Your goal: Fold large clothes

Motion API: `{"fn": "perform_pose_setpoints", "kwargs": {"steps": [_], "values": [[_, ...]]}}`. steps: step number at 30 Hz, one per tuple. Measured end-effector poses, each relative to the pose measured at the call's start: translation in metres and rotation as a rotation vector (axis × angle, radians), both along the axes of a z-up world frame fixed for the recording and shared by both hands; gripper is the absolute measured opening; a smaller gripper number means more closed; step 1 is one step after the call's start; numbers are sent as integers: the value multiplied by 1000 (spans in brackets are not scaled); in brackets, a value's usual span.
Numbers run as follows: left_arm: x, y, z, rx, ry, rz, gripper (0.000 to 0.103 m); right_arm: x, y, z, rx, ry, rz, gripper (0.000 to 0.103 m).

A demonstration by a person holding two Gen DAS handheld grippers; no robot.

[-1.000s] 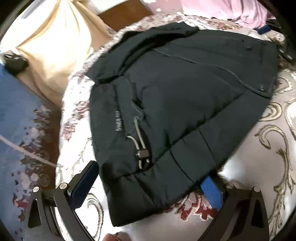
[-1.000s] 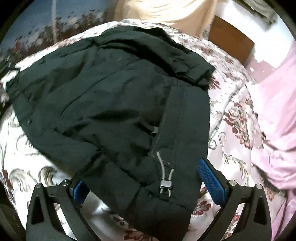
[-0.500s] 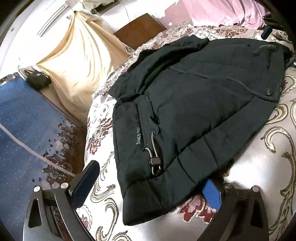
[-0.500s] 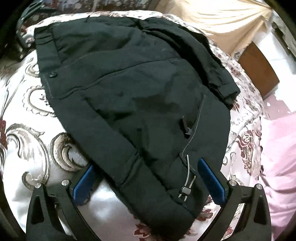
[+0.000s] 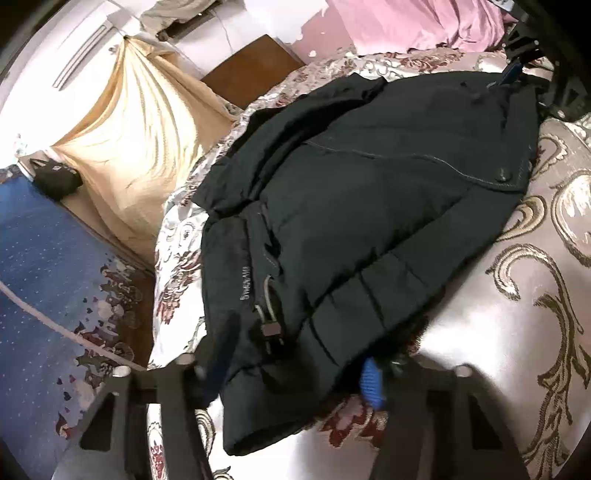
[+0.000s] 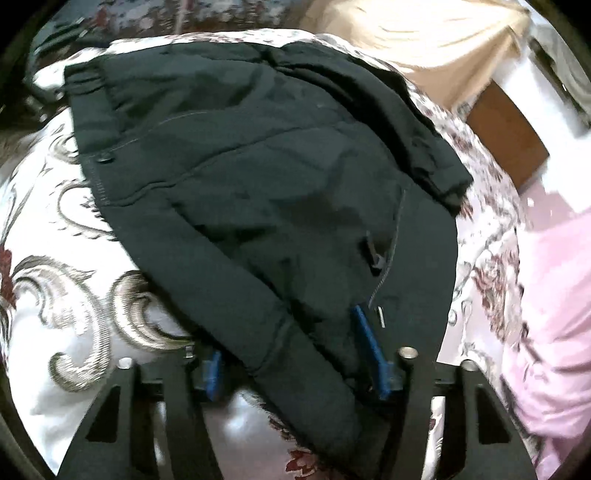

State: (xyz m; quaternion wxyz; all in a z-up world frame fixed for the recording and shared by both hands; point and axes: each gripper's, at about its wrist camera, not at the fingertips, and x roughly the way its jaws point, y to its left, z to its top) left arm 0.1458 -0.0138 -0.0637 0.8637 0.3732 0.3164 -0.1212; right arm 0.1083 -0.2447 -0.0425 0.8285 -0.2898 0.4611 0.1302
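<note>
pinching the near hem of the black jacket [image 5: 369,206], the left gripper [image 5: 299,365] has just been closing its jaws, one blue pad half buried under the cloth. the right gripper [image 6: 291,354] likewise has just been closing on the opposite corner, its left pad mostly hidden. the padded, quilted jacket lies spread on the bed [image 5: 535,332], whose glossy cover bears scrolls and flowers. beyond, blurred, a cream curtain [image 5: 136,140] and pink bedding [image 5: 413,26].
</note>
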Motion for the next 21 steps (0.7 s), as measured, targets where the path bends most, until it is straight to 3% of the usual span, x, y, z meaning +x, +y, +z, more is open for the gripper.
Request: {"fn": "perform_pose_setpoints", "kwargs": {"steps": [5,9,14,21], "values": [[1,-2,-2,2,8,-5,34,-5,3,-5,9,-12,-1,31],[5,-1,3,-49,38,8,27,-6,3,-5,8,-14,2,20],[9,2,17,-136,50,58,20,-8,1,4,56,-45,-36,15],[5,4,27,-192,28,117,14,-14,-6,14,122,-107,-98,10]]}}
